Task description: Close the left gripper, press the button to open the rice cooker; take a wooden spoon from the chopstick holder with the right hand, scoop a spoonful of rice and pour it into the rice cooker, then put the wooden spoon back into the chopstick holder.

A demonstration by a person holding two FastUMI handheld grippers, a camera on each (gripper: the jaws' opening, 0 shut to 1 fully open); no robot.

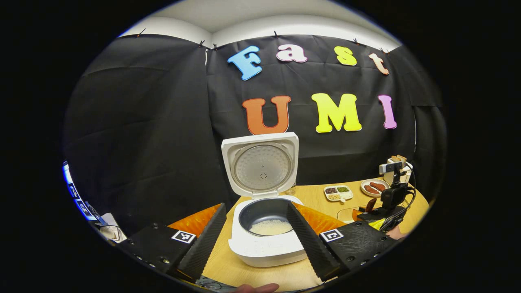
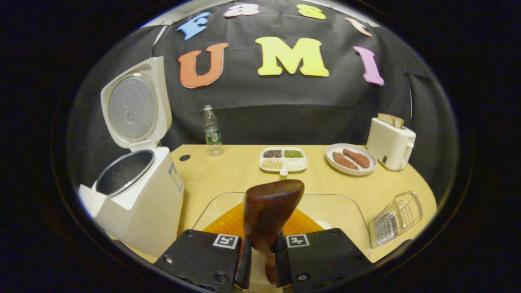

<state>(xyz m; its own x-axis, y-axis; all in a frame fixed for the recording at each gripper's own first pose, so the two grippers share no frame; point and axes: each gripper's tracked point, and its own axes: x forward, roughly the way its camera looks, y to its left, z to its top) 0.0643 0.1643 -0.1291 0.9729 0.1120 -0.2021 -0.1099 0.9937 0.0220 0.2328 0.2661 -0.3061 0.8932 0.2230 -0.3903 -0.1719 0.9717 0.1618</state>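
Between the right tool's (image 2: pixel 262 252) narrow fingers, wooden spoon (image 2: pixel 270 211) gripped upright, rice cooker (image 2: pixel 138 199) to its left with lid raised, left tool (image 1: pixel 256 236) spread wide before the cooker, rice (image 1: pixel 270 227) inside.

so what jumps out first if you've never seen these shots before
The white rice cooker stands on the wooden table with its lid flipped upright and some rice in the bottom of its pot, framed between the open left tongs. In the right gripper view, the right tongs are shut on a dark wooden spoon, its bowl raised over the table.
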